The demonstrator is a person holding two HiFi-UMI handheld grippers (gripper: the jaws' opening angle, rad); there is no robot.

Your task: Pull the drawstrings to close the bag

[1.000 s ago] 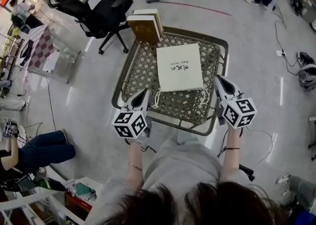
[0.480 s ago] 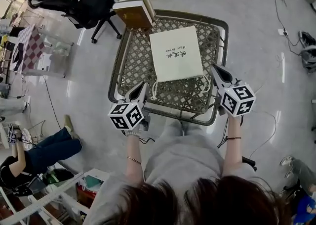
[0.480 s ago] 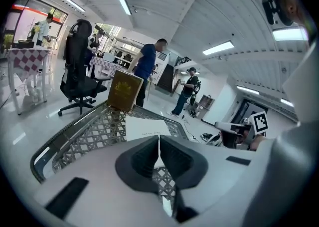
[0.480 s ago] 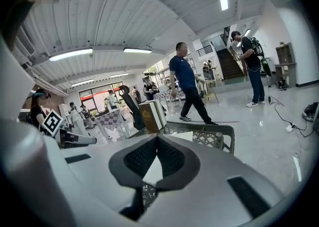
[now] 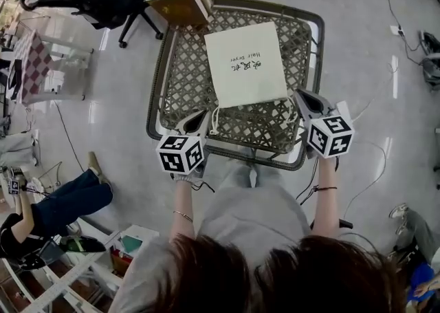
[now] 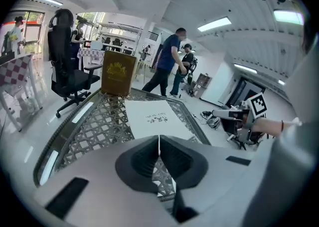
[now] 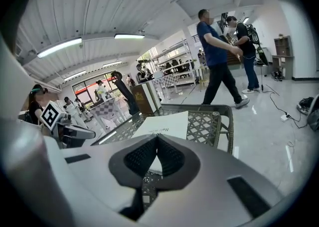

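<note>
1. I see the lattice table; the white bag lies flat at its middle.
2. The left tongs and right tongs are both fully closed and empty, flanking the bag's near edge.
3. The drawstrings appear to trail from that edge, but they are too thin for me to confirm.

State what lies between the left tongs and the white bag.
In the head view, only the bag's left drawstring loop, over bare lattice tabletop, separates the left tongs from the white bag.
</note>
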